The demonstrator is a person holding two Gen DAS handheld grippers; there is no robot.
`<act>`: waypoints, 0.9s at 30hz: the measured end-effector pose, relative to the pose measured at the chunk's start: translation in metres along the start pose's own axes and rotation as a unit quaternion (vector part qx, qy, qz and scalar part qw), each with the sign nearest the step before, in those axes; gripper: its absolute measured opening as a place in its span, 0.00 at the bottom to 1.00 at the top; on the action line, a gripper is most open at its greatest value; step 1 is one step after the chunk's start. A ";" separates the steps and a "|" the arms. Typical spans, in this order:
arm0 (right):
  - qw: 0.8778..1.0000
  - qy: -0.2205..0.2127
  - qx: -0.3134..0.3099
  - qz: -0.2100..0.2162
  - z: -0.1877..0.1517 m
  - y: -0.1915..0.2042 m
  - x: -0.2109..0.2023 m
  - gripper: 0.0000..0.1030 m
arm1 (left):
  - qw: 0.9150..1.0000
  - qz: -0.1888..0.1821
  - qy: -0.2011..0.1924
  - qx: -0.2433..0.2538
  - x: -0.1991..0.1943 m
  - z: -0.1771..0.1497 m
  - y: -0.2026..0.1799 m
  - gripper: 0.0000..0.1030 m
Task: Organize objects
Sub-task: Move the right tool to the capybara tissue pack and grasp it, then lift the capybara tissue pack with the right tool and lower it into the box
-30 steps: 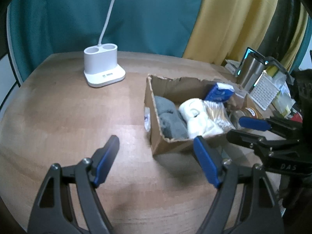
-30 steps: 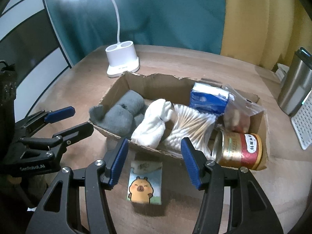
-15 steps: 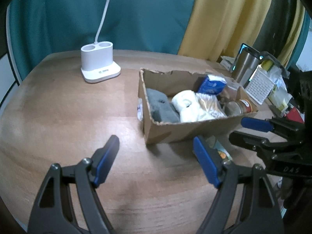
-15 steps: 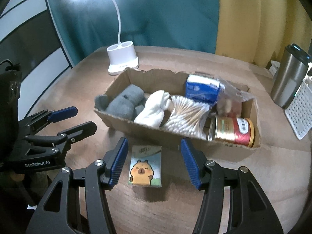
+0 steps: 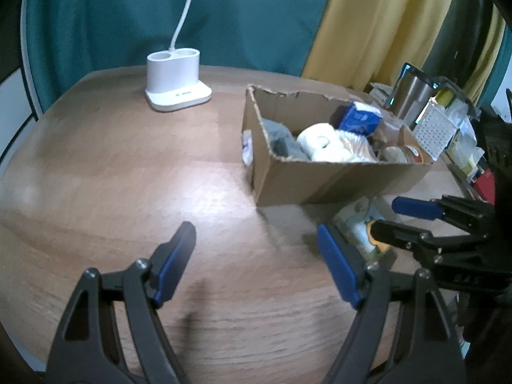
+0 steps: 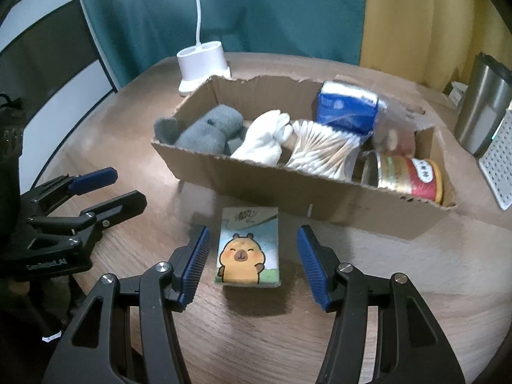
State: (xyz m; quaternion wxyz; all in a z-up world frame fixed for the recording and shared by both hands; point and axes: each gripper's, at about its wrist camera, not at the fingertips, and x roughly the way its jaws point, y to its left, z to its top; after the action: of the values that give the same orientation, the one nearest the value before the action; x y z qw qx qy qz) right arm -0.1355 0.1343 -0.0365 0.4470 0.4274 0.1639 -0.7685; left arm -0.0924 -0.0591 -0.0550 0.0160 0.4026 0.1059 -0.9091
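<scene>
- My right hand-held gripper (image 6: 252,264) had moved lower, gaping open astride the cartoon tissue pack (image 6: 249,251), untouched, on the desk (image 6: 400,288) before the cardboard box (image 6: 320,192).
- My left hand-held gripper (image 5: 256,249) hung open over bare desk; only the right view showed the pack's picture.

Right gripper (image 6: 252,265): black triangular-cutout arms, silver screws behind jaws, ribbed blue pads (image 6: 195,264). Left gripper (image 5: 256,259): same black frame, blue pads; white lettering on body.
</scene>
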 end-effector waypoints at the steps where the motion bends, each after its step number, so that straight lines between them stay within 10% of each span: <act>1: 1.000 0.002 0.000 0.001 0.000 0.000 0.001 0.58 | 1.000 0.001 0.001 0.001 0.001 -0.001 0.001 0.78; 27: 1.000 0.027 -0.003 -0.004 -0.014 -0.002 0.020 0.47 | 1.000 0.003 0.020 0.013 0.011 -0.006 -0.008 0.78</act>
State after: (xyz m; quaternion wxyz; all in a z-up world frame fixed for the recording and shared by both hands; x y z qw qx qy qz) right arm -0.1348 0.1337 -0.0608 0.4409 0.4464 0.1798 -0.7576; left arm -0.0964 -0.0497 -0.0655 0.0116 0.4209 0.0930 -0.9022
